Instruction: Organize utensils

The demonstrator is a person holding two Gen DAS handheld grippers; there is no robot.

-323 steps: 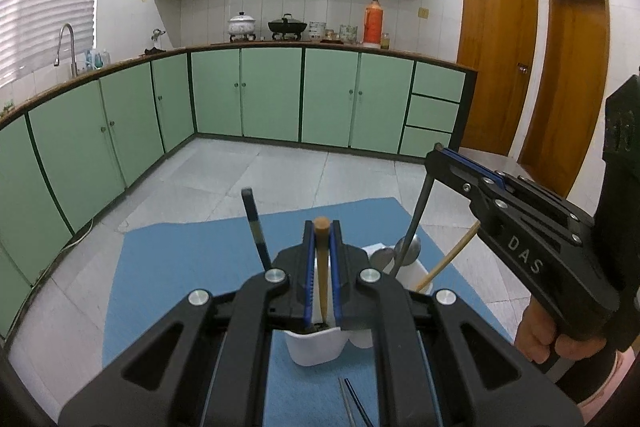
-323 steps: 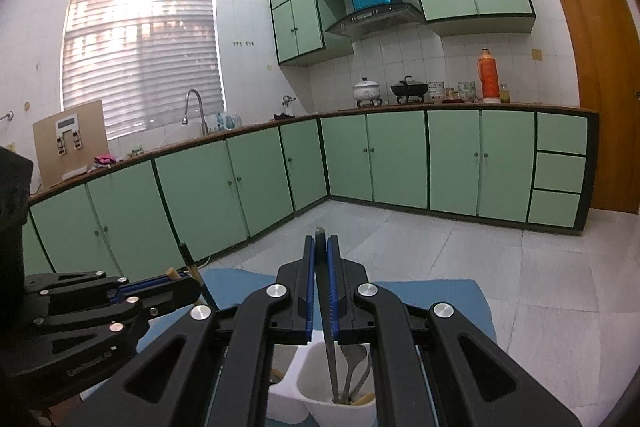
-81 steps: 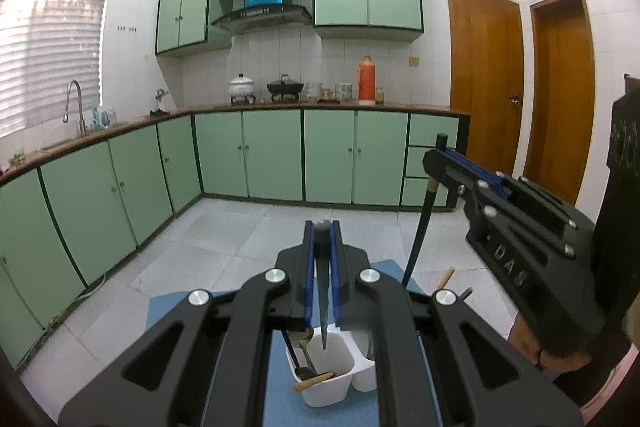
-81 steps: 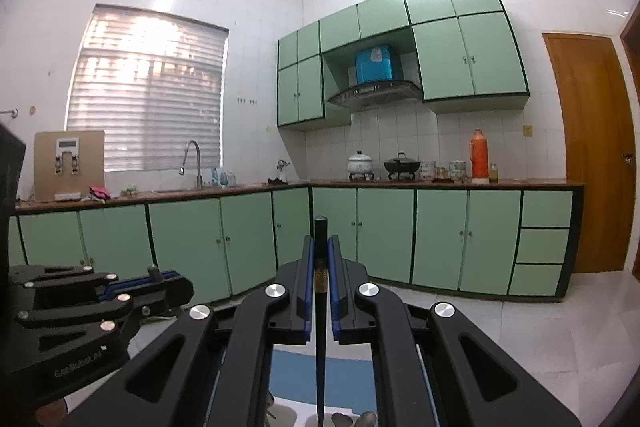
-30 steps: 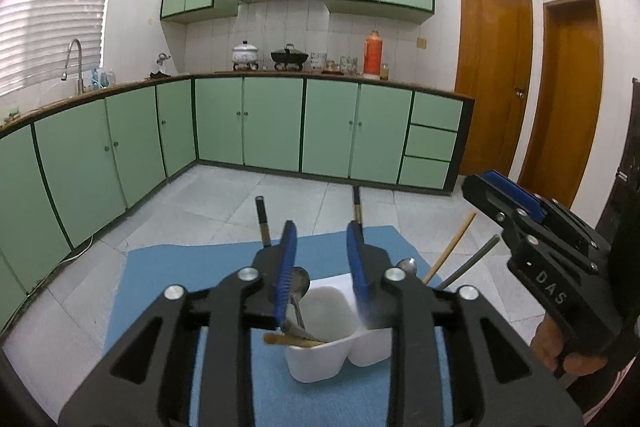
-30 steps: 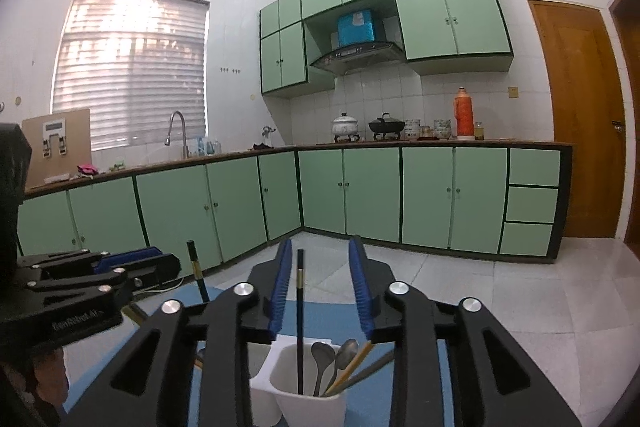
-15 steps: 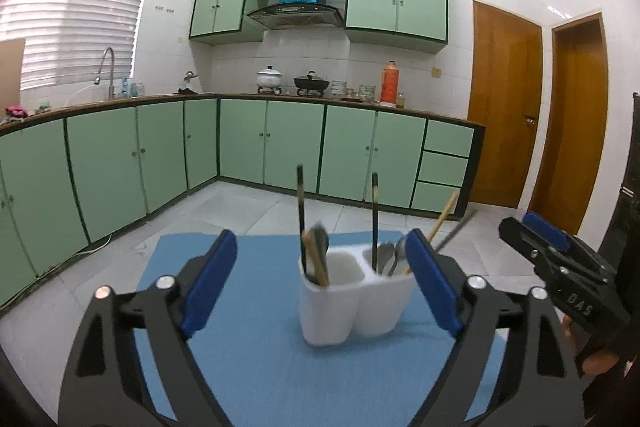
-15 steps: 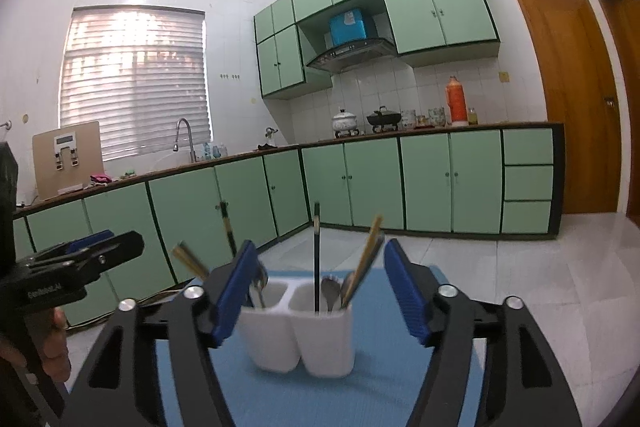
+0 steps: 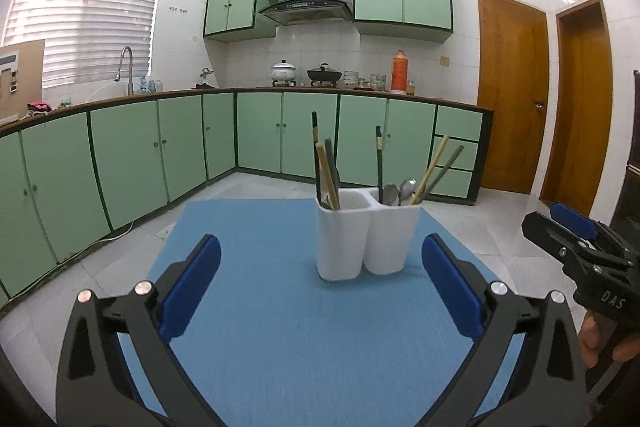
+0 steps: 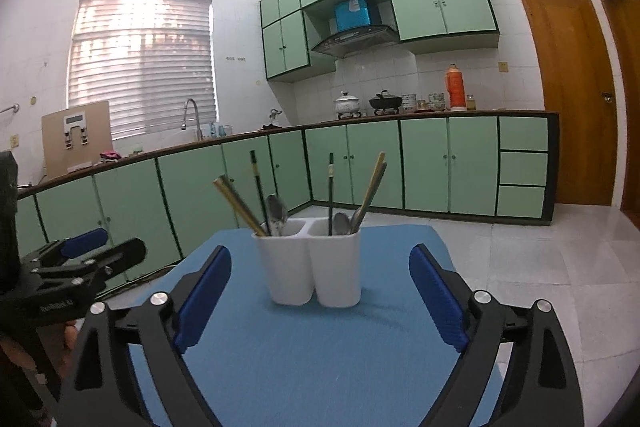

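Note:
A white two-compartment utensil holder (image 9: 366, 233) (image 10: 314, 263) stands upright on a blue mat (image 9: 304, 339) (image 10: 320, 347). Each compartment holds chopsticks (image 9: 326, 171) (image 10: 372, 183) and spoons (image 9: 406, 187) (image 10: 276, 213). My left gripper (image 9: 320, 283) is wide open and empty, held back from the holder. My right gripper (image 10: 320, 291) is wide open and empty, also short of the holder. The right gripper shows at the right edge of the left wrist view (image 9: 580, 259), the left gripper at the left edge of the right wrist view (image 10: 80, 259).
The mat lies on a low surface above a tiled floor (image 9: 500, 223). Green kitchen cabinets (image 9: 280, 139) line the back and left walls. Wooden doors (image 9: 512, 91) stand at the right.
Both grippers let go of the utensils they had lowered into the holder, opened wide and pulled back. The holder now stands farther from both.

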